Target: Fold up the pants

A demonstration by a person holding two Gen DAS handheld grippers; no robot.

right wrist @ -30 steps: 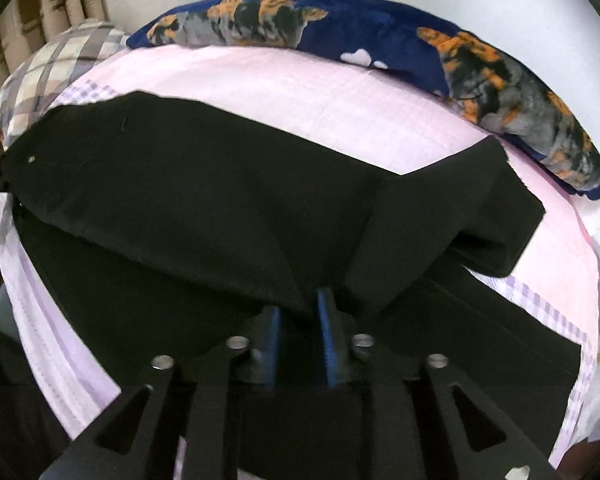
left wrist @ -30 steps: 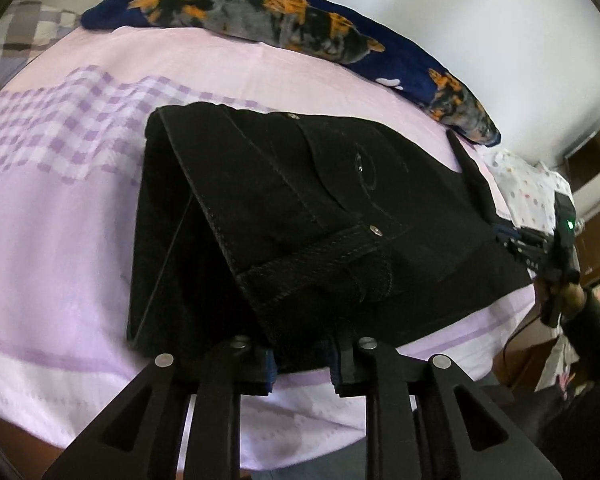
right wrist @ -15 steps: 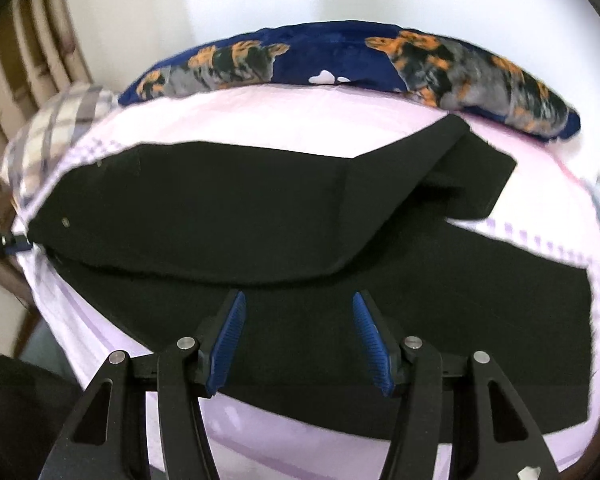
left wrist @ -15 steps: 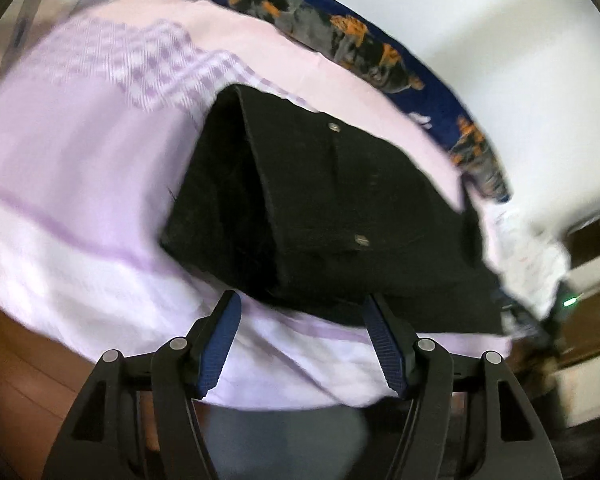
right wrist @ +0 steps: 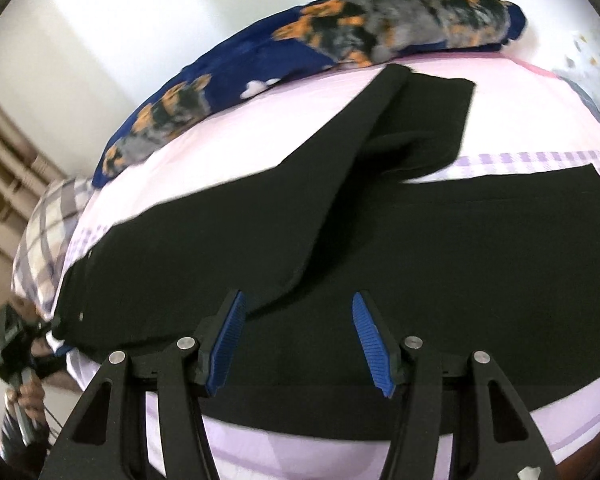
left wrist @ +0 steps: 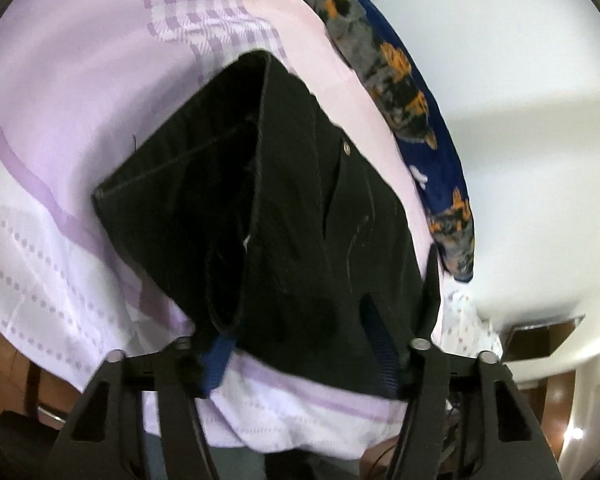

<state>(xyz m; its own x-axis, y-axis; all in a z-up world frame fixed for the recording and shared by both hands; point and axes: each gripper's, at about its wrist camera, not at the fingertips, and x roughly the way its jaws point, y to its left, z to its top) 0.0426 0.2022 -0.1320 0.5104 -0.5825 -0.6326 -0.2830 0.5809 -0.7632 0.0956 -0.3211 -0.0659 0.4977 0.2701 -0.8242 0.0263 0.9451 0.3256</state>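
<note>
Lilac-and-white checked bedsheet [left wrist: 80, 128] over the bed, long navy pillow with orange-and-grey print [right wrist: 340, 36] along a white wall [left wrist: 520, 100], plaid cushion [right wrist: 48, 224] at one end

Left wrist view: the camera looks forward and down along its fingers [left wrist: 384, 344] at the waist end of the pants [left wrist: 284, 200], very close, with the bed [left wrist: 60, 120] beyond and the pillow [left wrist: 400, 92] running along the wall at upper right. Right wrist view: the camera sits over the legs of the pants [right wrist: 380, 248], facing across the bed [right wrist: 300, 112] toward the same pillow [right wrist: 340, 44] and wall. Both views share pants, bed and pillow; the left gripper [right wrist: 40, 340] shows at the right view's lower-left edge.
</note>
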